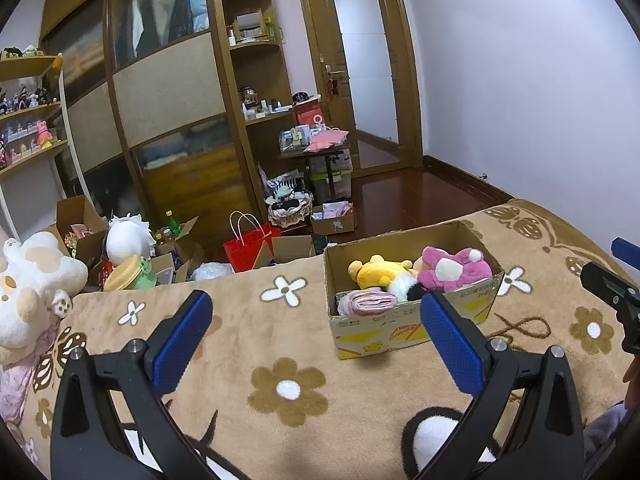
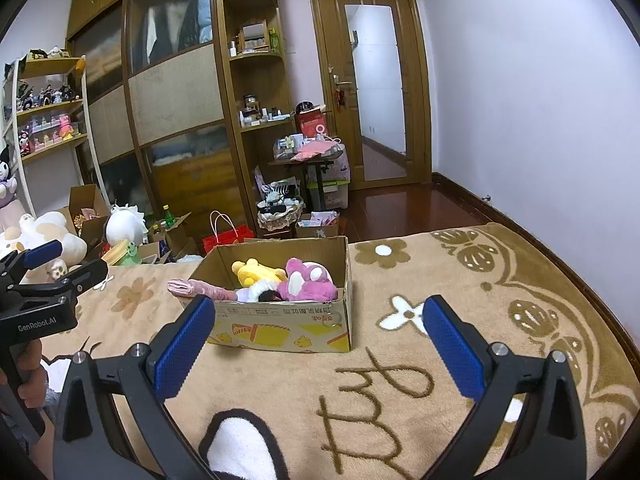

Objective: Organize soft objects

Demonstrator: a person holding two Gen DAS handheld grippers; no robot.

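Left claw and right claw both gape wide, empty, above blanket; cardboard box holds plush toys.

Black-and-white toy mostly buried in box; possibly a panda. Right gripper cut off, right edge.

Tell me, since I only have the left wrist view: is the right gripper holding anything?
Observer: No. The right gripper is open, with nothing between its fingers, and it faces the cardboard box.
Operator: Is everything fully inside that box?
Observer: Not quite. The pink striped cloth sticks out past the box's left corner, while the plush toys sit inside.
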